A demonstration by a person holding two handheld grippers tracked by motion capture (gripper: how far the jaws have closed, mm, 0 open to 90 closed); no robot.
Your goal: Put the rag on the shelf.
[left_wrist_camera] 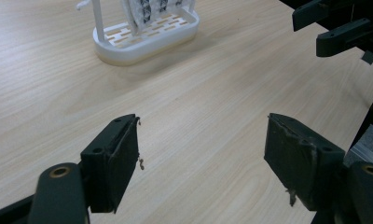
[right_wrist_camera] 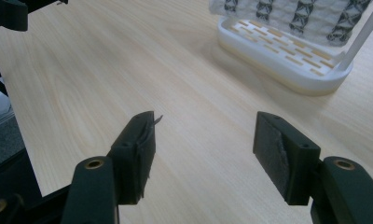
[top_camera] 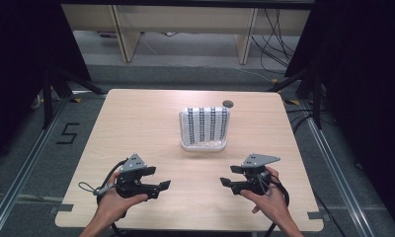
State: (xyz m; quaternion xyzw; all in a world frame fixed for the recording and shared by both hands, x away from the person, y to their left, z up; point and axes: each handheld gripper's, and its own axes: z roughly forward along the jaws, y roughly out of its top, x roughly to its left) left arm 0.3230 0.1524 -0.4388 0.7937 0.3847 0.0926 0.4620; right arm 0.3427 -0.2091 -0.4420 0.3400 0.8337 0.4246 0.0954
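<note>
At the left of the high view, the person's left hand [top_camera: 117,200] holds the left tongs [top_camera: 162,187] low over the near part of the pale wooden bench [top_camera: 136,123], their tips aimed toward the middle of the bench. In the left gripper view these tongs [left_wrist_camera: 201,144] stand released, the two black jaws set wide apart with bare wood grain between them and nothing touching the pads (a few frayed threads hang from the pad edges). Further along, near the middle of the bench and a little toward its far side, stands a white slotted rack [top_camera: 203,145] with an oval base, and a white cloth with dark patterned stripes [top_camera: 204,123] stands upright in it. The rack is well apart from both pairs of tongs. In the left gripper view the rack [left_wrist_camera: 147,37] lies ahead and to the left; in the right gripper view it [right_wrist_camera: 278,56] lies ahead and to the right, the striped cloth [right_wrist_camera: 287,14] rising from its slotted floor beside a white upright post. At the right of the high view, the right hand [top_camera: 267,197] holds the right tongs [top_camera: 226,181], their tips aimed inward toward the left tongs. Seen from their own camera, the right tongs [right_wrist_camera: 204,140] are likewise released, jaws parted over bare bench and gripping nothing.
</note>
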